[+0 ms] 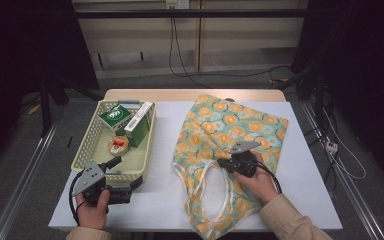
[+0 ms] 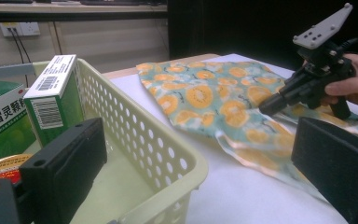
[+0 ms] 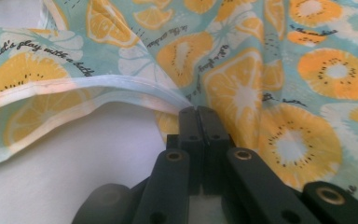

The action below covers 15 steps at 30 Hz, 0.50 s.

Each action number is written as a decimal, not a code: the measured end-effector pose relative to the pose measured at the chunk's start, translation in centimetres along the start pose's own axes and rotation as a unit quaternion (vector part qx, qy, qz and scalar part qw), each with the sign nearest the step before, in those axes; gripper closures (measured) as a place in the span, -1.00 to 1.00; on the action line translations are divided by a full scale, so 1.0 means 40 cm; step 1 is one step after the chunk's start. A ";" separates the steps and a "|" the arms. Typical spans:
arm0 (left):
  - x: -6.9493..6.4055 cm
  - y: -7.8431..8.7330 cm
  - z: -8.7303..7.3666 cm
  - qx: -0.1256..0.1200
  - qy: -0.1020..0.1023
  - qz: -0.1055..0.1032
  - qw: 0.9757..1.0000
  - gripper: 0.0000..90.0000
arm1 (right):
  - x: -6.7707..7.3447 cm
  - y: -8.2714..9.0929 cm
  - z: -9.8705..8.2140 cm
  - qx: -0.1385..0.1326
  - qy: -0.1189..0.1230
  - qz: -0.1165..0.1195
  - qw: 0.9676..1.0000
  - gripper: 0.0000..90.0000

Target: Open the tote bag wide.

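Up close, right gripper (image 3: 198, 112) pinches the fruit-print bag (image 3: 242, 70) edge; left gripper (image 2: 205, 163) gapes beside the basket (image 2: 168, 154).

From above I see the table (image 1: 310, 200) lit evenly and brightly while the room around it falls nearly black. Shadows are soft. My left gripper view blurs its own near jaws. In the right gripper view, the bag (image 3: 270, 70) stays fairly sharp and softens toward the edges.

The tote bag (image 1: 230, 135) was a thin teal fabric one covered in orange-slice prints, lying flat and a bit rumpled on the desk, handles toward the near edge, its opening hem pinched up slightly.
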<state>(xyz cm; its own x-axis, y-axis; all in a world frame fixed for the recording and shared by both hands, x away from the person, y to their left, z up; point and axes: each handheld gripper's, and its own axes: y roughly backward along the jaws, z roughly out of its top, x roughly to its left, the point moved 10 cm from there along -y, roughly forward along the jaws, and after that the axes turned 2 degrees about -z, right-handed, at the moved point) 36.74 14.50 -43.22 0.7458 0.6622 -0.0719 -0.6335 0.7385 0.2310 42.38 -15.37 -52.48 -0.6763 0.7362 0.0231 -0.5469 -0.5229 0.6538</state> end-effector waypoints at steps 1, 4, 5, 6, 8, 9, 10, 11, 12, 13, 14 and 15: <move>0.000 0.000 0.000 0.000 0.000 0.000 1.000 -0.93 | -0.013 0.000 0.001 0.000 -0.002 -0.008 1.000 1.00; 0.001 -0.001 -0.001 0.001 0.000 0.000 1.000 -0.93 | -0.048 -0.004 0.004 -0.002 -0.013 -0.019 1.000 1.00; 0.001 -0.001 -0.002 0.001 0.001 -0.001 1.000 -0.93 | -0.059 -0.007 0.003 -0.001 -0.015 -0.022 1.000 1.00; 0.001 -0.001 -0.002 0.002 0.000 0.000 1.000 -0.93 | -0.070 -0.009 0.003 -0.001 -0.018 -0.026 0.999 1.00; 0.002 -0.002 -0.003 0.001 0.002 -0.001 1.000 -0.93 | -0.089 -0.011 0.004 -0.002 -0.025 -0.033 0.999 1.00; 0.002 -0.001 -0.003 0.002 0.002 0.000 1.000 -0.93 | -0.099 -0.011 0.005 -0.002 -0.026 -0.039 0.999 1.00; 0.002 -0.001 -0.004 0.002 0.001 -0.001 1.000 -0.93 | -0.109 -0.011 0.007 -0.003 -0.026 -0.045 0.999 1.00; 0.002 -0.001 -0.003 0.001 0.002 0.000 1.000 -0.93 | -0.117 -0.011 0.008 -0.004 -0.028 -0.049 0.998 1.00; 0.002 -0.001 -0.003 0.000 0.003 0.000 1.000 -0.93 | -0.126 -0.011 0.009 -0.004 -0.028 -0.057 0.998 1.00; 0.003 0.000 -0.002 0.000 0.003 0.000 1.000 -0.93 | -0.134 -0.011 0.009 -0.003 -0.028 -0.060 0.998 1.00; 0.003 0.000 -0.002 -0.001 0.003 0.001 1.000 -0.93 | -0.138 -0.011 0.010 -0.005 -0.034 -0.056 0.998 1.00; 0.003 0.000 -0.002 -0.001 0.004 0.000 1.000 -0.93 | -0.146 -0.010 0.009 -0.004 -0.035 -0.063 0.997 1.00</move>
<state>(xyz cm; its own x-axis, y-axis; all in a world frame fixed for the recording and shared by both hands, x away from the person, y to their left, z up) 36.81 14.58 -43.30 0.7441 0.6633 -0.0796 -0.6341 0.7388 0.2282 46.73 -19.31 -52.61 -0.5658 0.8245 -0.0064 -0.6299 -0.4272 0.6487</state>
